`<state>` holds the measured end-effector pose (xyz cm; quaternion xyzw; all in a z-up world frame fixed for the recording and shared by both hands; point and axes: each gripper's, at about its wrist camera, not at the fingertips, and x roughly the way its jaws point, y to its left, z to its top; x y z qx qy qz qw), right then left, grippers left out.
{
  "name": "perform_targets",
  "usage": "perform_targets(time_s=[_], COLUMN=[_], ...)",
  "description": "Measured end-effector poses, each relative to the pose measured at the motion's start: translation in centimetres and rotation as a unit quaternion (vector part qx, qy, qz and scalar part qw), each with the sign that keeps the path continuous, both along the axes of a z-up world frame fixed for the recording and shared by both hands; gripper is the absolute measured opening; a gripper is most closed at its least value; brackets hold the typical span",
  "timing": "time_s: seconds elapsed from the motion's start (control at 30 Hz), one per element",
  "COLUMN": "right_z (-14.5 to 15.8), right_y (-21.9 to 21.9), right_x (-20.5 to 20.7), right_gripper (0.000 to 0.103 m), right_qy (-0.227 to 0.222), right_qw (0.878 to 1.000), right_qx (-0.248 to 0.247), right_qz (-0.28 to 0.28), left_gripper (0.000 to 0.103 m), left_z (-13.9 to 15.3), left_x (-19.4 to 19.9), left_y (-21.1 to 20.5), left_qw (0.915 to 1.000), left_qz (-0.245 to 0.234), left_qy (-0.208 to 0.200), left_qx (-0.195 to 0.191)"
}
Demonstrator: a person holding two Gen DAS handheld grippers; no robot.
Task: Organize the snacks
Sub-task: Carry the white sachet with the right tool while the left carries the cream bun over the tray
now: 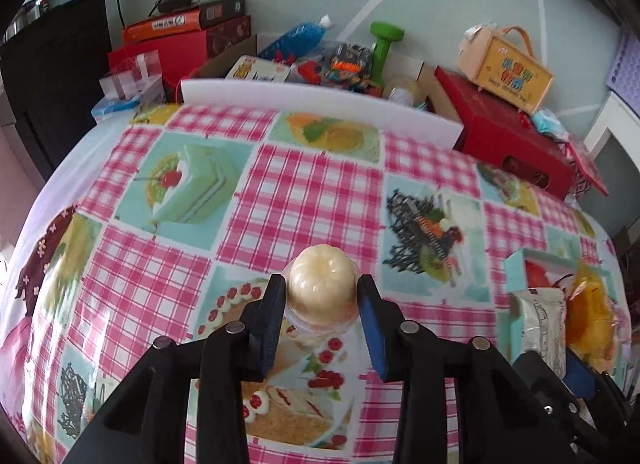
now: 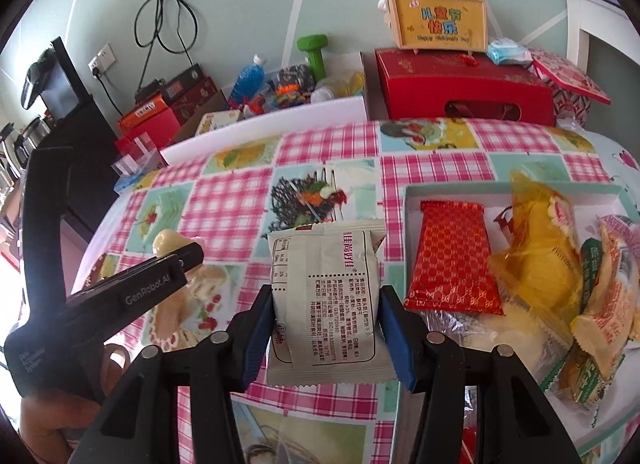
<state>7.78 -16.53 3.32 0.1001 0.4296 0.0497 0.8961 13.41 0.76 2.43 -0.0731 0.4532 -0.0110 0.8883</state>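
My left gripper (image 1: pixel 322 288) is shut on a cream pudding cup (image 1: pixel 322 276) in a clear plastic shell, just above the checked tablecloth. It also shows in the right wrist view (image 2: pixel 170 242), at the tips of the left gripper (image 2: pixel 188 254). My right gripper (image 2: pixel 326 304) is shut on a white snack packet (image 2: pixel 326 296) with printed text, held left of the snack box (image 2: pixel 408 199). The box holds a red packet (image 2: pixel 452 260), a yellow bag (image 2: pixel 540 252) and several other wrapped snacks. In the left wrist view the white packet (image 1: pixel 540 324) and box (image 1: pixel 516 260) sit at the right.
A white foam strip (image 1: pixel 320 103) runs along the table's far side. Behind it stand a cardboard box of toys (image 1: pixel 320 59), a green dumbbell (image 1: pixel 384 43), red gift boxes (image 1: pixel 508 139) and a yellow gift case (image 1: pixel 508 71). A clear plastic box (image 1: pixel 132 79) stands at the far left.
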Motion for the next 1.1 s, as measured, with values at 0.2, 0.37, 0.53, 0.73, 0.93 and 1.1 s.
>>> perform_targets(time_s=[0.2,0.37,0.53,0.73,0.93,1.1], right_z=[2.5,4.3,5.5,5.7,5.2,4.2], right_y=[-1.3,-3.6,-8.7,-15.6,-19.0,-19.7], right_x=[-0.9,-1.7,-2.9,-5.4,-7.5,-8.9], right_gripper=[0.055,0.055,0.055,0.055,0.055,0.055], right_qy=[-0.029,-0.051,-0.060,-0.048,-0.033,-0.010], right_qw=[0.999,0.998,0.992,0.978,0.969,0.966], right_qx=[0.010,0.007,-0.001,-0.012,-0.012,-0.014], right_qz=[-0.017,-0.042,-0.108,-0.204,-0.246,-0.259], left_gripper=[0.038,0.038,0.038,0.038,0.038,0.038], left_z=[3.6,5.8,6.6,5.7,4.7,3.5], left_x=[-1.5,-2.8,-4.6,-6.7,-8.2,-9.2], left_y=[-2.5,-6.3,-11.4,-16.6,-19.5,-21.2], left_qw=[0.9982,0.9925,0.9813,0.9668,0.9587,0.9556], left_qz=[-0.039,-0.098,-0.174,-0.246,-0.280,-0.293], left_qy=[-0.043,-0.070,-0.075,-0.056,-0.039,-0.019], left_qx=[-0.016,-0.024,-0.035,-0.039,-0.033,-0.025])
